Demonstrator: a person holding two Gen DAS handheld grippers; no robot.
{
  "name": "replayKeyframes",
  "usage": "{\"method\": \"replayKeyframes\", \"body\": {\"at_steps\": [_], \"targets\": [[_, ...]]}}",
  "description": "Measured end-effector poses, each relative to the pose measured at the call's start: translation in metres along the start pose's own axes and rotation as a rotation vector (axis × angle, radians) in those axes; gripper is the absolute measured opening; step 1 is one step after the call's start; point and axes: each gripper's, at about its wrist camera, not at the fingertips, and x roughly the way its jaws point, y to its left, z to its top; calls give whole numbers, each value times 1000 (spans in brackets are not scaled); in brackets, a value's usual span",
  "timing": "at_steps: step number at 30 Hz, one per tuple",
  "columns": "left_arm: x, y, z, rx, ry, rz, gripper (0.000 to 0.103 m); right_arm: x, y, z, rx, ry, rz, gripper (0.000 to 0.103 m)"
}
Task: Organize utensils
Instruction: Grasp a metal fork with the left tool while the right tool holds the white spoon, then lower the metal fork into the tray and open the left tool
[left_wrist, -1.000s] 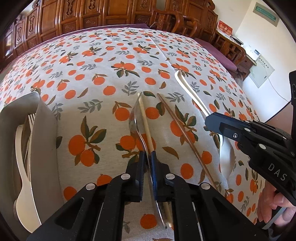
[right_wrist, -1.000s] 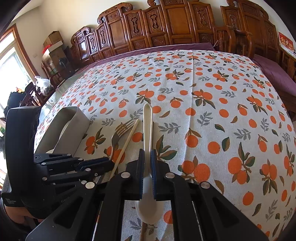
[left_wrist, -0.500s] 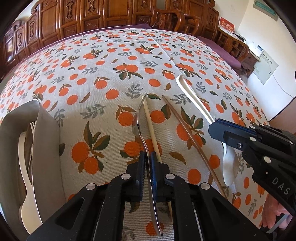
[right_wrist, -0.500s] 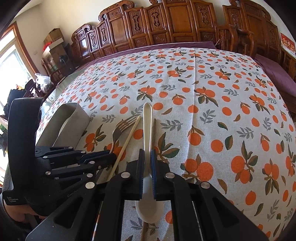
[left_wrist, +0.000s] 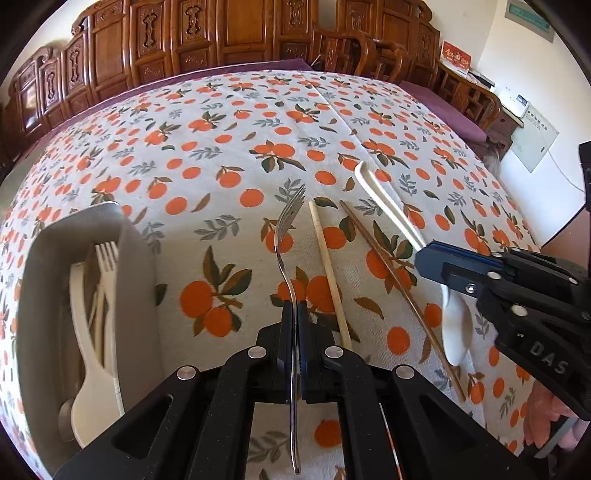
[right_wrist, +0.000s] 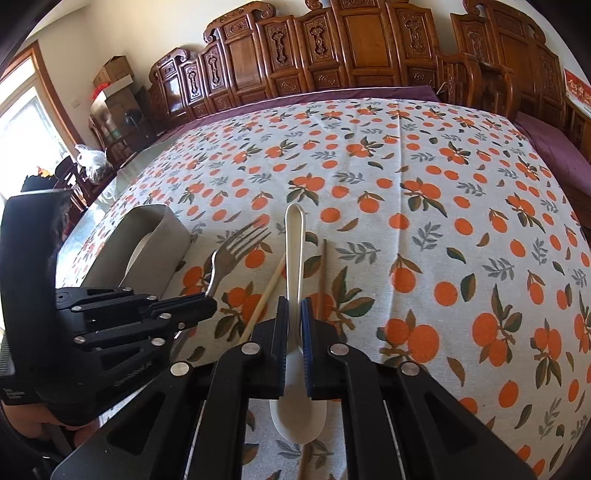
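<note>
My left gripper (left_wrist: 293, 314) is shut on a metal fork (left_wrist: 286, 236), gripped at mid-handle with the tines pointing away, lifted off the cloth. My right gripper (right_wrist: 294, 314) is shut on a white spoon (right_wrist: 295, 251), handle pointing away and bowl toward me. The spoon also shows in the left wrist view (left_wrist: 391, 218), and the fork in the right wrist view (right_wrist: 232, 251). A pale chopstick (left_wrist: 328, 273) and a brown chopstick (left_wrist: 399, 288) lie on the cloth between the two grippers. The grey utensil tray (left_wrist: 135, 295) sits to the left.
The tray holds a white fork (left_wrist: 107, 258) and a white spoon (left_wrist: 86, 369), among other utensils. The orange-print tablecloth (left_wrist: 229, 147) covers the table. Carved wooden furniture (right_wrist: 369, 44) stands behind the table. The table's right edge drops off near the wall (left_wrist: 554, 229).
The left gripper has lifted the fork off the cloth and drawn back, and the fork now shows tines-up. The right gripper has kept its hold on the white spoon, raised slightly.
</note>
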Motion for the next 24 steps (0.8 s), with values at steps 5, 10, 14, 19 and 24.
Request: {"method": "replayKeyframes", "body": {"at_steps": [5,10,14,19,24], "targets": [[-20,3,-2,15,-27,10,2,-3,6,-3,3,-10,11,9],[-46,8,-5,18,-51,15,2,-6,15,-13,12,-8,15,8],[-66,12,-9,16,-75,15,2,-13,25,-20,5,-12,12,8],[-92,24,-16,4,-106,11,2,-24,41,-24,-12,-34,17,8],[-112,44,-23,-19,-133,7,2,-29,58,-31,-27,-41,32,8]]}}
